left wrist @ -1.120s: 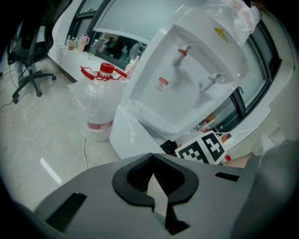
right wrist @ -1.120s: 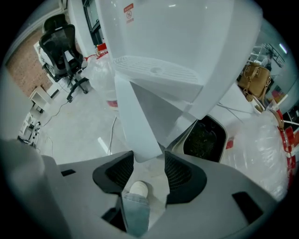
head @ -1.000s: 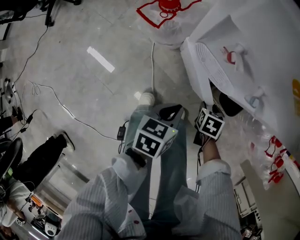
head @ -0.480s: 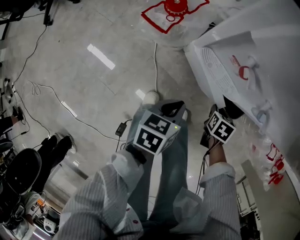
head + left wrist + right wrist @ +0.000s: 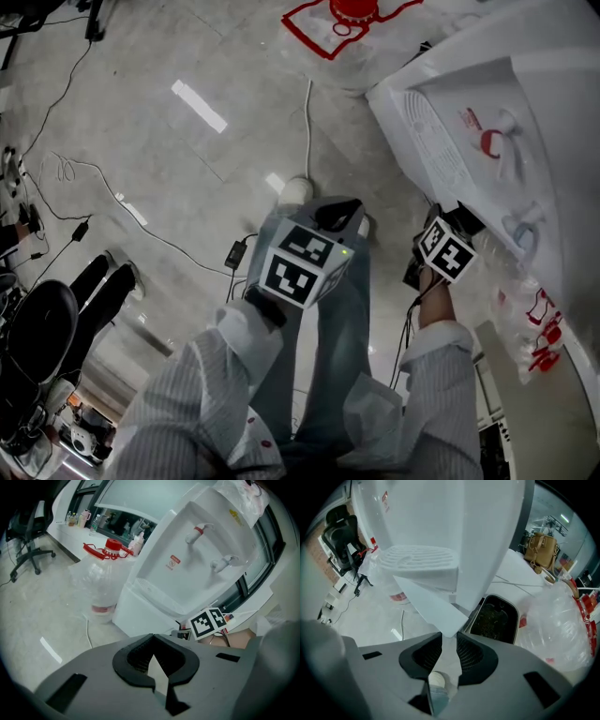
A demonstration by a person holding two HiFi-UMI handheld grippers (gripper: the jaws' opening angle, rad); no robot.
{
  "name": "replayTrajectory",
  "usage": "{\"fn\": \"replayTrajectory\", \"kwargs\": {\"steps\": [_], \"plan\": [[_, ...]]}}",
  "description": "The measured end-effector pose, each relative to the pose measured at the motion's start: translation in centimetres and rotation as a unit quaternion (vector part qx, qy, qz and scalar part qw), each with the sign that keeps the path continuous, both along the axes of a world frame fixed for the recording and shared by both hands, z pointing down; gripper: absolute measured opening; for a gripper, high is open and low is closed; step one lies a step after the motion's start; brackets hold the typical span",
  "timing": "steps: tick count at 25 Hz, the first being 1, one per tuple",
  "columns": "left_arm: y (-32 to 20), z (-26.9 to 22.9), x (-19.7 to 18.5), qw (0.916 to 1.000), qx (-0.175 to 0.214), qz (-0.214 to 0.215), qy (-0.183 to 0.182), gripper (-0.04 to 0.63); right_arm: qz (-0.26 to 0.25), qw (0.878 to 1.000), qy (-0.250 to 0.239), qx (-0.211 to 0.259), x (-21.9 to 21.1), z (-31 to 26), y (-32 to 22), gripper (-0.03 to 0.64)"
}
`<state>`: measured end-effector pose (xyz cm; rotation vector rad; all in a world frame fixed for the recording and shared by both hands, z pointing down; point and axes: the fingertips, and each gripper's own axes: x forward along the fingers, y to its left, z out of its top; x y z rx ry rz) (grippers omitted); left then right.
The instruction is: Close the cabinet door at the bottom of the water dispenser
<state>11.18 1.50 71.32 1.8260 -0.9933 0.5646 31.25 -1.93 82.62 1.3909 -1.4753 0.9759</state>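
- One corner of the cabinet door reaches from the upper left to centre frame in the right gripper view, swung out below the water dispenser.
- Right gripper: my jaws are closing round that corner; only its tip lies between them, not visibly clamped.
- Left gripper: my jaws are pressed together, empty, at lower centre of its view.
- Likely fault: so shallow a hold may slip off the corner as I swing the door.
- Further hazard: the white cable and plastic jug, left of the dispenser, could block the door.
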Motion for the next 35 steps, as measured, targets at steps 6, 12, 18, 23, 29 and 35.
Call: {"fn": "replayTrajectory", "kwargs": {"steps": [6, 12, 18, 23, 29, 35], "plan": [[0.3, -0.1, 0.8, 1.0, 0.001, -0.004, 0.002, 0.009, -0.019, 1.0, 0.003, 0.009, 0.3, -0.2, -0.4, 0.095], [0.2, -0.2, 1.1, 0.9999, 0.008, -0.011, 0.002, 0.011, -0.034, 0.999, 0.01, 0.016, 0.6, -0.2, -0.6, 0.095], [0.4, 0.1, 1.0, 0.9998, 0.008, -0.018, 0.001, 0.011, -0.013, 0.999, 0.027, 0.032, 2.6, -0.8, -3.0, 0.068], [0.2, 0.4, 1.0, 0.9994, 0.007, -0.033, 0.003, 0.009, -0.052, 0.998, 0.031, 0.029, 2.8, -0.9, -3.2, 0.06], [-0.3, 0.0, 1.8, 0.9995, 0.016, -0.025, 0.004, 0.009, -0.054, 0.998, 0.029, 0.036, 2.9, -0.8, -3.4, 0.06], [-0.4, -1.5, 1.8, 0.9996, 0.022, -0.016, 0.002, 0.011, -0.034, 0.999, 0.014, 0.027, 2.7, -1.7, -2.6, 0.048]]}}
